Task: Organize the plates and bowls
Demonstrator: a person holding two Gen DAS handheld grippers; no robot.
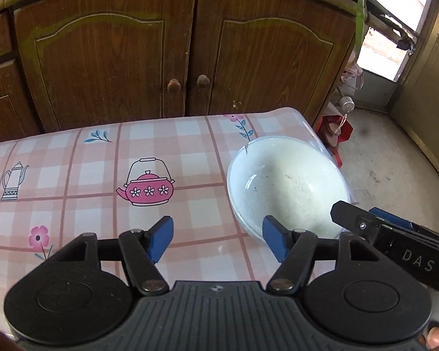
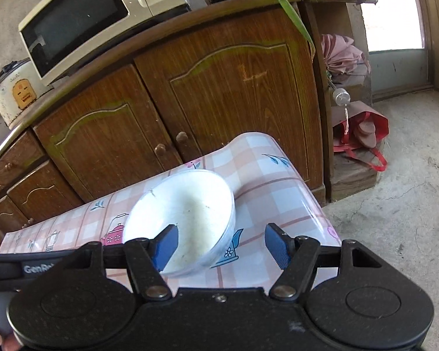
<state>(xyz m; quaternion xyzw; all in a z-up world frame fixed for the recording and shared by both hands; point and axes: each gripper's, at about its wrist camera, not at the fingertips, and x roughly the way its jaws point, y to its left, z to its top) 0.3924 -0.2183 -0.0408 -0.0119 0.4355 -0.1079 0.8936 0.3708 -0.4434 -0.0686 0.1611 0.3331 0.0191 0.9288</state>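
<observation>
A white bowl sits on the tabletop, near its far right corner; in the left wrist view it lies right of centre, and in the right wrist view it lies just left of centre. A second rim showing beneath it suggests it is nested in another bowl, though this cannot be confirmed. The tabletop carries a pink checked cloth printed with teapots and flowers. The left hand-held gripper has its blue pads apart, with only cloth between them; its right pad lies over the bowl's near rim in the picture, and contact cannot be told. The right hand-held gripper also has its pads apart, nothing clamped; its left pad overlaps the bowl's near side, its right pad is over bare cloth. Its tip enters the left wrist view at lower right, beside the bowl. A wooden cabinet stands behind the tabletop, and a microwave rests on it at upper left of the right wrist view.
</observation>
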